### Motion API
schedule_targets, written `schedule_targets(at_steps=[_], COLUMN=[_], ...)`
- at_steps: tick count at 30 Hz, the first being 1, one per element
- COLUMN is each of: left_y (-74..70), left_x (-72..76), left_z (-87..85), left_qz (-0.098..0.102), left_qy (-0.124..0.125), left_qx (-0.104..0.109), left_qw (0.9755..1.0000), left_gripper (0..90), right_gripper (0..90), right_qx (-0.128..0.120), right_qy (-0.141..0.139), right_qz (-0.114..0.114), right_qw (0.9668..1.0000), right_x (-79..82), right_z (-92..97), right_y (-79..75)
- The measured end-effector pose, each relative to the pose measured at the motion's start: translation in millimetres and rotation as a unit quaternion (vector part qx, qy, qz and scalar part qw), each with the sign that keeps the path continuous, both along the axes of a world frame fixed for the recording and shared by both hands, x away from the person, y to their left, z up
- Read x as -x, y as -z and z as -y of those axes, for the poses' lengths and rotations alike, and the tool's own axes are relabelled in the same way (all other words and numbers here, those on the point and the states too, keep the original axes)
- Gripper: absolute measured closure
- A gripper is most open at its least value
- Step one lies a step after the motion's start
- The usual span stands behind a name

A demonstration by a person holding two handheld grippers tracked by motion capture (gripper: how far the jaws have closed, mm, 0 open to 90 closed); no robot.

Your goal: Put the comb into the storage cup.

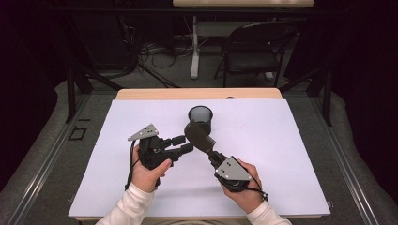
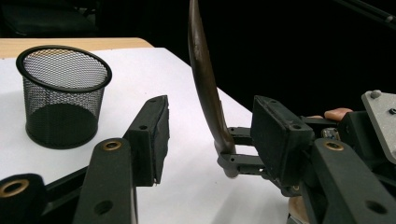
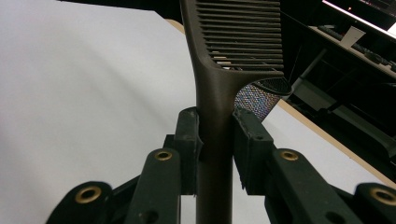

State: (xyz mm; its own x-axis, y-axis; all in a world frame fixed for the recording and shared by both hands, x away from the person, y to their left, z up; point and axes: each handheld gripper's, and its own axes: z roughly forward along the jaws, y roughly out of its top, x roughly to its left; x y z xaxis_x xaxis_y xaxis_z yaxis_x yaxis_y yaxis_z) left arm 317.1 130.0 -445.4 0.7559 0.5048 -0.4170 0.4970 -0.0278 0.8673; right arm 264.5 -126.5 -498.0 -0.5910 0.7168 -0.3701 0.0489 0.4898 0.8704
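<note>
The slotted spatula (image 3: 219, 93) is clamped by its handle between the 2 jaws of the right gripper (image 1: 212, 153), its head tilted up toward the mesh cup (image 1: 201, 118) just beyond it on the white tabletop (image 1: 281, 154). Beside it, the left gripper (image 1: 182, 144) hangs with its jaws about half open and holding nothing, the handle between them but untouched. To seat the spatula well, I'd lift the head over the rim and lower it handle-steady, so the light cup doesn't tip.
</note>
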Motion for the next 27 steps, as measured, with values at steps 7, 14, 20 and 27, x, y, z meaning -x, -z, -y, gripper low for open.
schedule_targets(at_steps=[7, 14, 20, 27], left_y=[0.3, 0.9, 1.1, 1.2], left_x=[0.5, 1.0, 1.6, 1.5], left_z=[-0.9, -2.0, -2.7, -4.1], left_qz=[0.002, 0.001, 0.001, -0.002], left_qy=[-0.004, -0.011, -0.014, -0.018], left_qx=[0.0, 0.006, 0.012, 0.02], left_qw=[1.0, 0.9999, 0.9998, 0.9996], left_gripper=[50.3, 55.4, 58.9, 62.8], right_gripper=[73.0, 73.1, 73.0, 73.0], right_qx=[0.003, 0.005, 0.005, 0.005], right_qy=[-0.002, -0.003, -0.003, -0.005], right_qz=[0.001, 0.001, 0.002, 0.003], right_qw=[1.0, 1.0, 1.0, 1.0], right_x=[1.0, 1.7, 2.3, 2.9], right_z=[-1.9, -3.4, -4.6, -5.6], right_y=[1.4, 2.7, 3.9, 4.5])
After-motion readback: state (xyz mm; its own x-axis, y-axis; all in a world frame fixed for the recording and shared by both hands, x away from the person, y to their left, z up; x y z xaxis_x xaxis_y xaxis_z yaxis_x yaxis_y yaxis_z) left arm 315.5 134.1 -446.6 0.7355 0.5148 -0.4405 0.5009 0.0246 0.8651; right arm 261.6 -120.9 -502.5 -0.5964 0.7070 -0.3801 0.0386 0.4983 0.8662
